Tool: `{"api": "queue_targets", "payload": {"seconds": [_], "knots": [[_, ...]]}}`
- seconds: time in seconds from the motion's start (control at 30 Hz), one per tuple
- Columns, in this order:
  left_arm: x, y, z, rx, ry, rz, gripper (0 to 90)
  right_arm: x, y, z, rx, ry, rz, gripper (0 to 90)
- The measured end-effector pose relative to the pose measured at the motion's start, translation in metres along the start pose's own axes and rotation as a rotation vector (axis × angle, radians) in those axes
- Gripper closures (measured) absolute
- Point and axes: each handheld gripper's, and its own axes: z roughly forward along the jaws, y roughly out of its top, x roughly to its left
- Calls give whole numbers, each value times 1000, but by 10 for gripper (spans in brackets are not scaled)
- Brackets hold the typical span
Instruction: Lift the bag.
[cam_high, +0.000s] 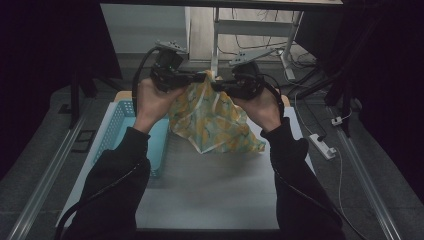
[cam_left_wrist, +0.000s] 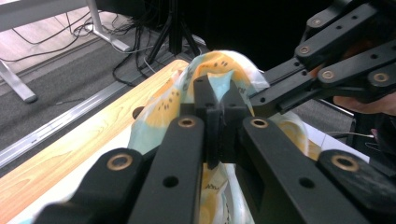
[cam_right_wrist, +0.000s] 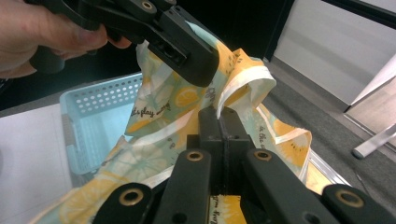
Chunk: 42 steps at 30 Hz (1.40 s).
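Table (cam_high: 210, 195): cloth (cam_high: 212, 122) (citrus-print) aloft

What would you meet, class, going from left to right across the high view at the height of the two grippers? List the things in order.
Blue perforated basket → left gripper → lemon-print cloth hanging between the grippers → right gripper → white power strip on the floor.

Basket (cam_high: 120, 127) blocks left; right clear
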Motion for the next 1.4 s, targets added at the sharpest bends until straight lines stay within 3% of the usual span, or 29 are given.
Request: {"api": "queue_targets", "payload": {"seconds": [0.1, 0.17, 0.4, 0.53, 0.7, 0.8, 0.93, 1.13, 1.4], "knots": [[6, -7, 10, 39, 34, 10, 890, -2, -4, 5, 32, -23, -4, 900], [12, -12, 17, 49, 16, -7, 887, -5, -9, 9, 41, -21, 6, 900], [27, -30, 46, 113, 30, -33, 853, -17, -29, 34, 107, -30, 44, 887], [31, -37, 53, 117, 18, -35, 785, -20, -35, 38, 106, -23, 58, 810], [33, -45, 51, 81, 29, -25, 569, -24, -38, 31, 60, -24, 104, 649], [36, -52, 46, 50, 11, -29, 421, -26, -42, 29, 48, -15, 126, 549], [34, -60, 35, 18, 3, 0, 286, -28, -47, 24, 22, -13, 140, 472], [27, -80, 20, 45, 12, 16, 140, -26, -60, 17, 9, -12, 148, 367], [26, -115, 15, 63, -7, -33, 74, -16, -81, 16, 4, -22, 146, 264]]}}
